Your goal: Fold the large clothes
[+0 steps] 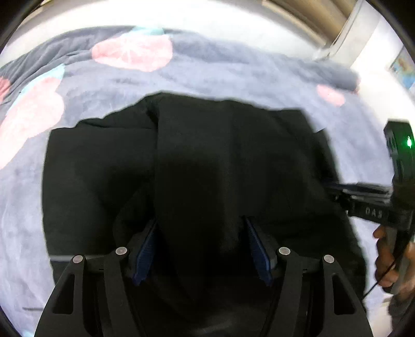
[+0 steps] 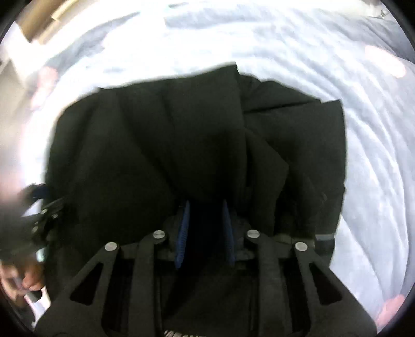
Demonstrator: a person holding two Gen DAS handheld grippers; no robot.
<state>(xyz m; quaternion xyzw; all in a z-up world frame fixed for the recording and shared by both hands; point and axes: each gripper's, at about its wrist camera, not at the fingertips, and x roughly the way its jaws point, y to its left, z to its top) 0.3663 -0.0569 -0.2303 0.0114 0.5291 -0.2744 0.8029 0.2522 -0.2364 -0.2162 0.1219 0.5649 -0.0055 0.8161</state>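
Observation:
A large black garment (image 1: 197,160) lies bunched on a pale blue bedspread (image 1: 103,85) with pink fruit prints. My left gripper (image 1: 201,228) is shut on a thick fold of the black garment, which fills the gap between its blue pads (image 1: 145,254). My right gripper (image 2: 206,207) is shut on another fold of the same garment (image 2: 181,134), cloth held between its blue pads (image 2: 182,233). The right gripper also shows at the right edge of the left wrist view (image 1: 337,188), gripping the garment's side. The left gripper shows at the left edge of the right wrist view (image 2: 39,215).
The bedspread (image 2: 376,155) spreads wrinkled around the garment on all sides. A pale wall and a wooden frame (image 1: 311,23) stand beyond the bed's far edge. A hand (image 1: 389,261) holds the right gripper's handle.

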